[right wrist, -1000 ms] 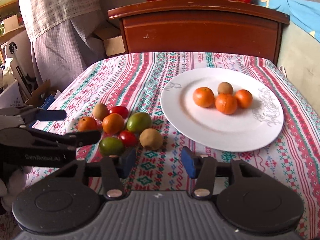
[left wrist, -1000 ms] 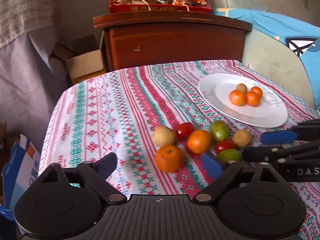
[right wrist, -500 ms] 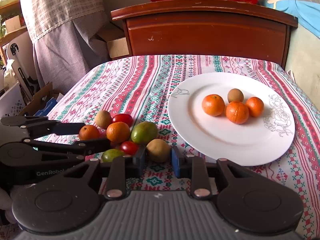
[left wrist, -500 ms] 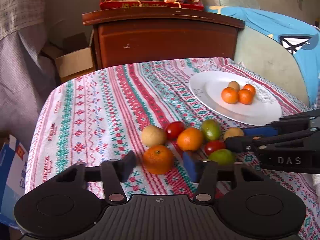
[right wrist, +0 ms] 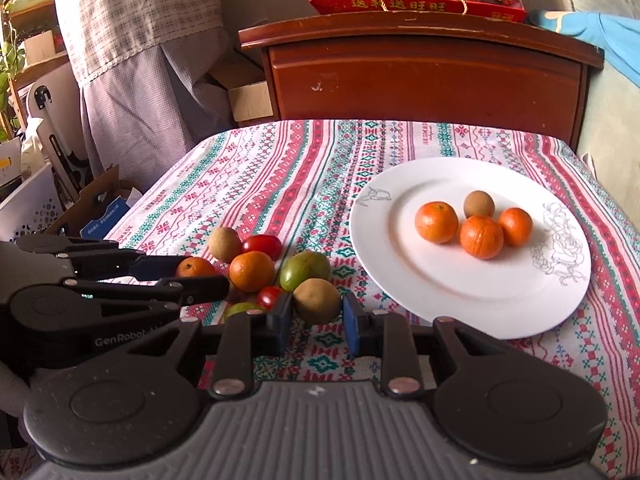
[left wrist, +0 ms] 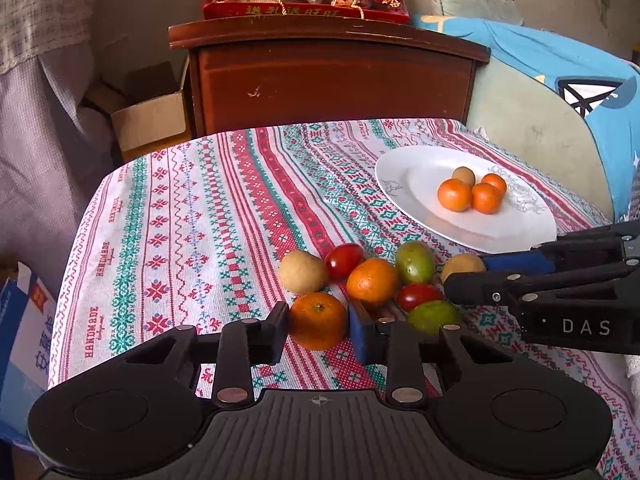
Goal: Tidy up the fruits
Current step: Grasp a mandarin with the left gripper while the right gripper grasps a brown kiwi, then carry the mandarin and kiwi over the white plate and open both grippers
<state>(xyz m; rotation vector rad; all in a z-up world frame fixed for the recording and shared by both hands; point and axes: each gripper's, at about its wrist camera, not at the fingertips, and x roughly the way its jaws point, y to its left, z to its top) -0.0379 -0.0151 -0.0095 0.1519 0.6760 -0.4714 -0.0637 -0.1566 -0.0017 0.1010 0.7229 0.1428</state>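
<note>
Mandarin at left gripper: a small mandarin (left wrist: 318,320) sat on the tablecloth (left wrist: 192,240) at the near-left edge of a loose fruit cluster, directly between the fingers of the left gripper (left wrist: 318,330).
Left gripper state: its fingers bracketed the mandarin on both sides, pads at or very near the skin; I could not tell whether they were already pressing, and the fruit rested on the cloth.
Brown fruit at right gripper: a round tan-brown fruit (right wrist: 317,301), perhaps a longan, lay at the near-right edge of the cluster, between the fingers of the right gripper (right wrist: 316,320).
Right gripper state: the fingers straddled the brown fruit closely, with a sliver of gap possibly visible on each side; a firm pinch could not be confirmed.
Why held this way: each gripper seemed lined up on the outermost fruit on its own side, likely so it could be lifted without disturbing neighbours.
Rest of cluster: another mandarin (left wrist: 372,282), two red cherry tomatoes (left wrist: 344,260), two greenish fruits (left wrist: 415,262) and a second tan fruit (left wrist: 303,272) sat touching or just beside one another.
Plate: a white plate (right wrist: 400,280) lay to the right, near the cluster, holding three mandarins (right wrist: 436,222) and one brown fruit (right wrist: 479,204), suggesting the sorting destination.
</note>
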